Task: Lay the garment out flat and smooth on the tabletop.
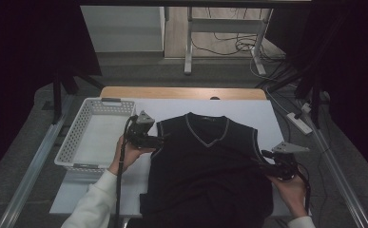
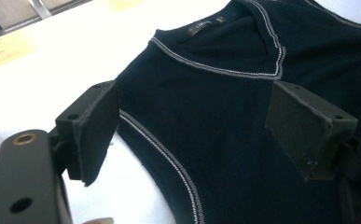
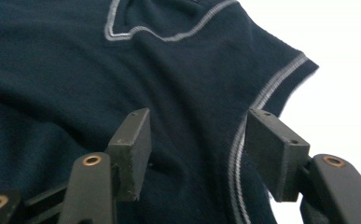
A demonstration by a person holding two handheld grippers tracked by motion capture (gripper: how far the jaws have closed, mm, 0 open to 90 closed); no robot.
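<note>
Currently a dark sleeveless vest [image 1: 205, 171] with grey trim is lying flat on the white surface [image 1: 248, 111], just right of a white perforated basket [image 1: 93, 137]. The left gripper [image 1: 160, 140] is hovering at the vest's left armhole, its fingers [image 2: 96, 126] spread wide, holding nothing. The right gripper [image 1: 266, 153] is hovering at the right armhole edge, its fingers [image 3: 274, 149] likewise parted and empty.

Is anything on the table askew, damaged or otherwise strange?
Nothing stands out. The dark vest lies flat and face up on the white table, with its trim intact; its bottom hem hangs slightly over the near edge. The white basket sits at the table's left side. The left gripper and right gripper are open at the armholes.
</note>
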